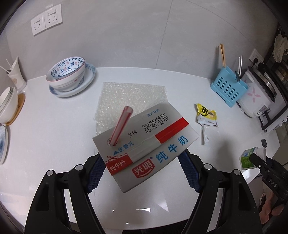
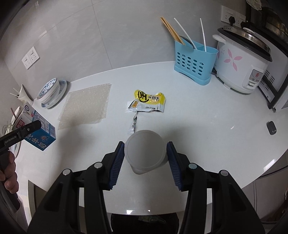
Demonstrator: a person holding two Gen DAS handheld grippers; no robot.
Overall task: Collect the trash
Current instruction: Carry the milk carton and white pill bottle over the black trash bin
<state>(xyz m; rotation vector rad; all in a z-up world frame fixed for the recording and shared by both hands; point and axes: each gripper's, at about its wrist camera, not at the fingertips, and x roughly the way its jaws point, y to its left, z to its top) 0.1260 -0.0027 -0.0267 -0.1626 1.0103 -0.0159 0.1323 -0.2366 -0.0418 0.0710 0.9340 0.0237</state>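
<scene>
A white glossy table [image 2: 207,115] with a rounded edge fills the scene, catching soft reflections of overhead light near its front rim. Behind it stands a wall [image 1: 126,32] of large pale grey tiles with thin seams. 2 white sockets [image 1: 46,20] sit side by side on that wall at the left. Another socket [image 2: 229,13] with a black plug in it sits at the far right, above a white rice cooker [image 2: 243,59] with pink flowers.
</scene>
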